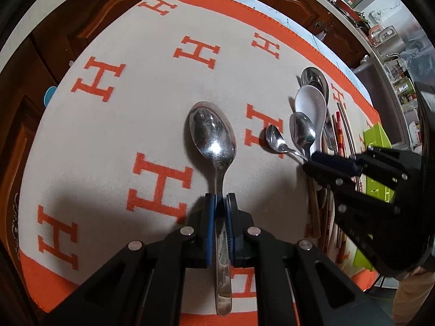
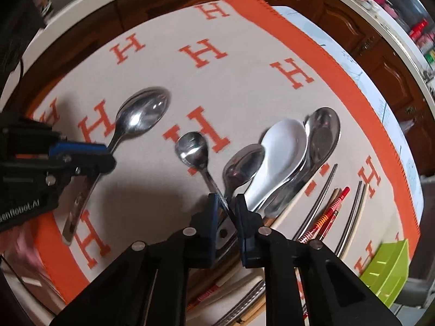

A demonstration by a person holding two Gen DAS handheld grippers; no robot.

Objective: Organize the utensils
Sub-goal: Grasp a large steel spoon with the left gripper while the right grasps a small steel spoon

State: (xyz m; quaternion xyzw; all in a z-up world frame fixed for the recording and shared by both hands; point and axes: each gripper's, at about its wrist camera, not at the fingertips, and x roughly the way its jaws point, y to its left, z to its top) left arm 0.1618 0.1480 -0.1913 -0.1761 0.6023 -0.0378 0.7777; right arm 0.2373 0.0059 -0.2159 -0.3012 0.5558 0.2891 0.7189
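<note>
A large steel spoon (image 1: 212, 135) lies bowl-up over the orange-and-cream H-patterned cloth (image 1: 136, 54), and my left gripper (image 1: 220, 198) is shut on its handle. The right wrist view shows the same spoon (image 2: 144, 114) and left gripper (image 2: 108, 154) at the left. My right gripper (image 2: 228, 201) points down with the thin handle of a small teaspoon (image 2: 191, 146) pinched between its blue pads. From the left wrist view the right gripper (image 1: 310, 161) sits on that teaspoon (image 1: 274, 138) at the right.
Beside the teaspoon lie a medium steel spoon (image 2: 244, 163), a white ceramic spoon (image 2: 282, 141) and a wide steel spoon (image 2: 323, 133). Several chopsticks (image 2: 331, 206) lie to their right. A lime-green tray (image 2: 388, 266) stands at the cloth's right edge. Dark wooden cabinets surround the table.
</note>
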